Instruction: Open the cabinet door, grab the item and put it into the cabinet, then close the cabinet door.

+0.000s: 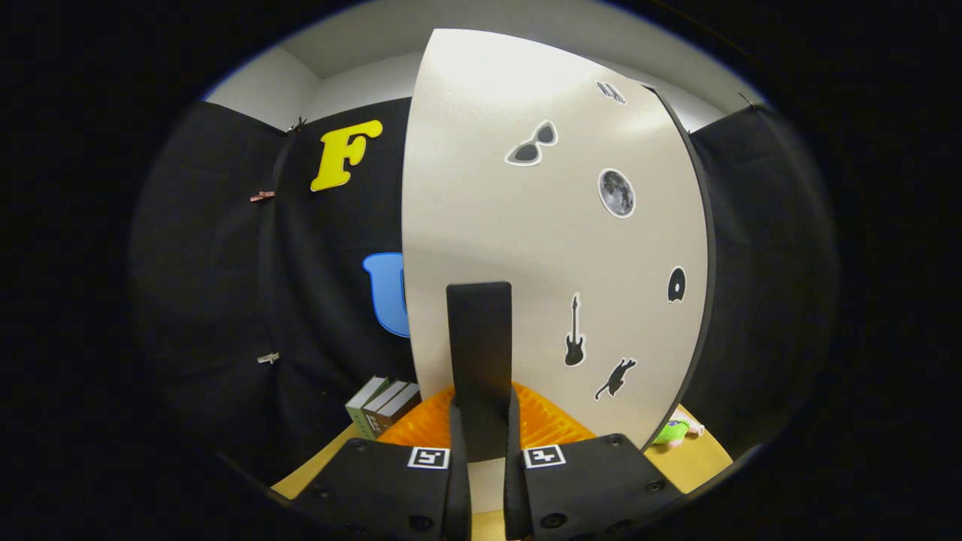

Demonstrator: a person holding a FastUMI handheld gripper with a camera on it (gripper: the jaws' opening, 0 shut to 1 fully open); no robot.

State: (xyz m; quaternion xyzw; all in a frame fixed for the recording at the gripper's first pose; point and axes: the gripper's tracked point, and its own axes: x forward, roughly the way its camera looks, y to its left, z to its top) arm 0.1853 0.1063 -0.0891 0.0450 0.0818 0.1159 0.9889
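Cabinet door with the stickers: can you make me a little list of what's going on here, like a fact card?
cabinet door: white, with guitar, cat, moon and sunglasses stickers
handle: dark upright bar on the door
gripper: fingers on either side of the handle, pressed against it
orange mat: ribbed, lies beyond the fingers at the door's foot
boxes: standing beside the mat
green toy: on the wooden table, past the door's edge

The cabinet door (526, 248) is a smooth, matt off-white board with flat glossy stickers (616, 193) and a matt black handle (479, 361), the counter (699, 454) looks like pale wood, and the orange mat (549, 424) is ribbed plastic.
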